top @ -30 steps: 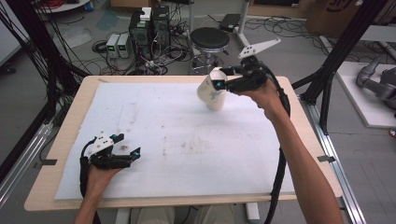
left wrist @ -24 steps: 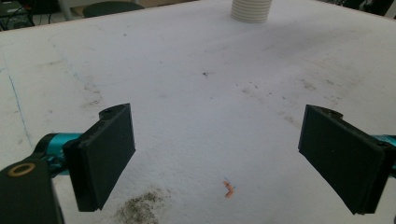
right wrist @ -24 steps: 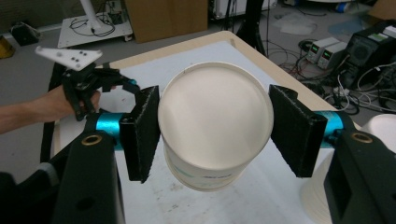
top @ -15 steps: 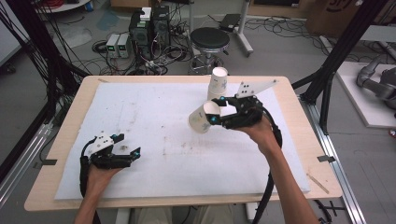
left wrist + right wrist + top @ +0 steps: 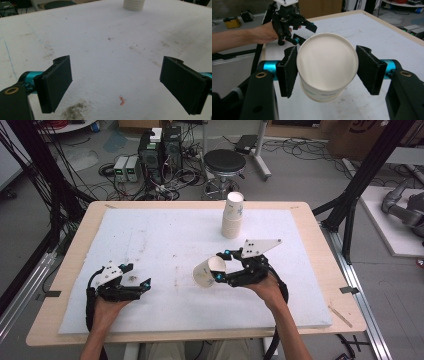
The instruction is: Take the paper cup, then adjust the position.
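The right hand-held gripper [image 5: 325, 71] squeezes a white paper cup [image 5: 325, 72]; its blue print is unreadable. The left hand-held gripper [image 5: 117, 83] is wide open, holding nothing.

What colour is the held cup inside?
Plain white; the cup shows it best in the right gripper view.

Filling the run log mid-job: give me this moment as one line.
right gripper: shut on paper cup, tipped sideways over mat | left gripper: open, empty | cup stack: upright, far edge of mat
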